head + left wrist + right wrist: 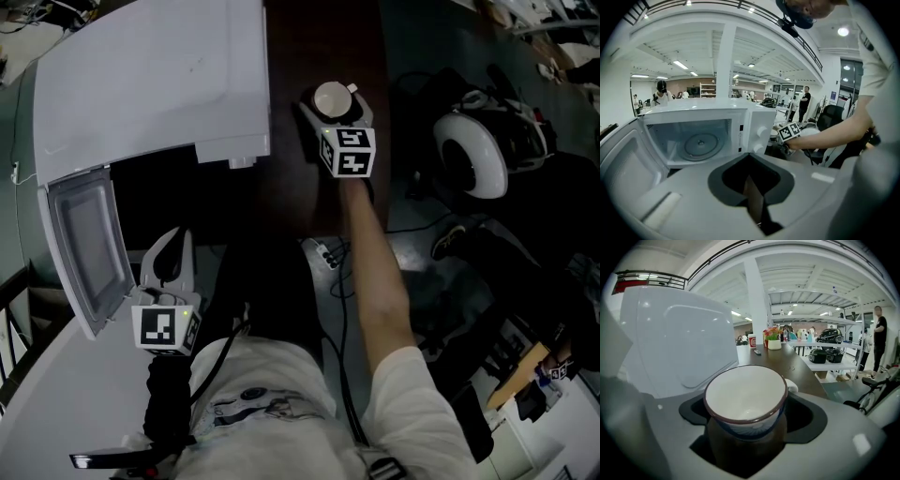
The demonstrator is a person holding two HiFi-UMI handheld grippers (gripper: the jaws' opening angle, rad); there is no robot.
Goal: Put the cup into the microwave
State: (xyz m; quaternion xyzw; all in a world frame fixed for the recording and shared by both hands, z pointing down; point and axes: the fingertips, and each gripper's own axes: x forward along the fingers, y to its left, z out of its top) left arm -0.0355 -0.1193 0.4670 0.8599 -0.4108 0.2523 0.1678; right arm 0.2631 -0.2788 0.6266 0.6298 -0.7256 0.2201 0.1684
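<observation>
A white cup [331, 97] with a dark rim and blue pattern stands on the dark table [291, 187] right of the white microwave [159, 75]. My right gripper [330, 112] reaches around it. In the right gripper view the cup [745, 401] sits between the wide jaws of the right gripper [749, 420], with gaps at both sides, its handle pointing away to the right. The microwave door [89, 244] hangs open. The left gripper view shows the empty cavity and its glass turntable [701, 146]. My left gripper [169, 258] stays shut in front of the door, holding nothing.
A power strip [323, 253] with cables lies at the table's near edge. A white round device [473, 155] and dark bags sit on the floor to the right. Far along the table stand a flower pot [773, 341] and a red cup [751, 341].
</observation>
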